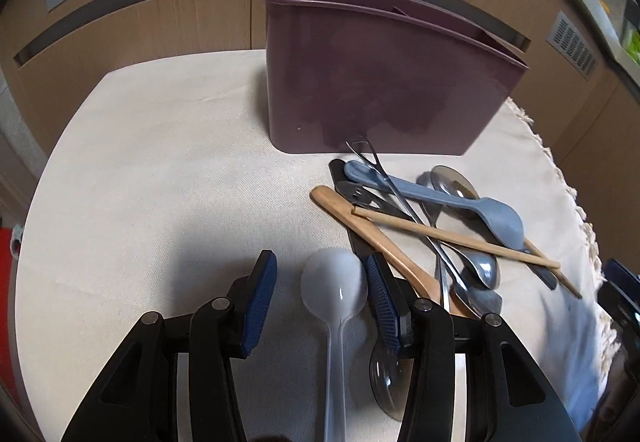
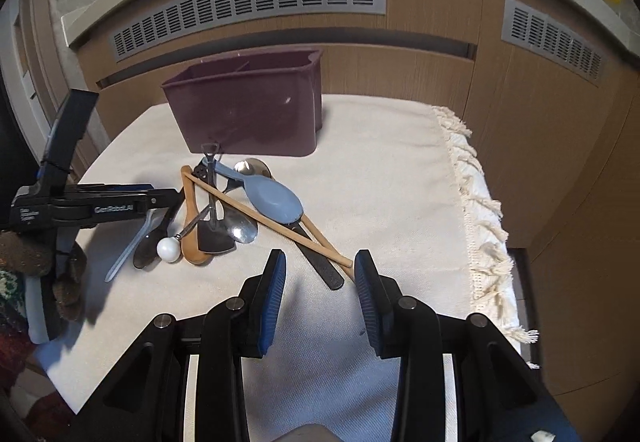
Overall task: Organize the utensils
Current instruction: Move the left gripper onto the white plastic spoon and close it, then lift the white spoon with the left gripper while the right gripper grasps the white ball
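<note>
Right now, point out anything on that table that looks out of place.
The utensils lie in a crossed heap on the cloth in front of the purple caddy, none in it. A blue spoon and chopsticks rest across the metal ones. The white spoon sits apart, between the open left tool's fingers.

Maroon holder [image 1: 376, 81], cream fringed cloth [image 2: 380, 169], blue spoon [image 1: 460, 201], white translucent spoon [image 1: 334, 286], tan chopsticks [image 1: 456, 236].

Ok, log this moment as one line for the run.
left gripper: open, straddling white spoon | right gripper: open, empty, above cloth | pile: before holder | purple holder: no utensils seen inside
</note>
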The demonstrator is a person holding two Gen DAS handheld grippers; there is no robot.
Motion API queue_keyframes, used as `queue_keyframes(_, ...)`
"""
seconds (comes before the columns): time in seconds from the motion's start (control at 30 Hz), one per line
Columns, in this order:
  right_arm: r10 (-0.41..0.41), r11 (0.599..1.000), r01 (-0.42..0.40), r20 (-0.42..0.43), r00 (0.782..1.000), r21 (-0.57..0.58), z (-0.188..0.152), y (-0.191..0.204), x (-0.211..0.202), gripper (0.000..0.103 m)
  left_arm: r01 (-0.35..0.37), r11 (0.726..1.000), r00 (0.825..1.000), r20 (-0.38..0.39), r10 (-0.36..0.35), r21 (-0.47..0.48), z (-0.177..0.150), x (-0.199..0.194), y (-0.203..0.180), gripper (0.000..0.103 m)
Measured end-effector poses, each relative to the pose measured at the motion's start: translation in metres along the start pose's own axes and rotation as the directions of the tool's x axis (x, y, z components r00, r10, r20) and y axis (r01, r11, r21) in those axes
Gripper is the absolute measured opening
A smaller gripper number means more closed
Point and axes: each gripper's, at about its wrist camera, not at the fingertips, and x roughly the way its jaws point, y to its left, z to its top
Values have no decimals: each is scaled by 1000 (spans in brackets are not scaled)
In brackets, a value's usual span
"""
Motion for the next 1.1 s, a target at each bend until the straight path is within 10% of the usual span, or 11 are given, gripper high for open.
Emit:
queue_keyframes(0.57, -14, 999, 15, 46, 999, -33, -14, 13, -21, 34, -23, 999, 998, -59, 22, -29, 10, 10, -5, 50)
queue_keyframes(0.7, -13, 999, 15, 60, 998, -40, -14, 16, -29, 34, 16, 999, 998, -63, -18, -42, 10, 7, -2, 34)
queue_keyframes(1.1, 12, 999, -10, 47, 999, -47, -19, 27, -27, 34, 113, 991, 993, 55, -109, -74, -25, -38, 23, 34)
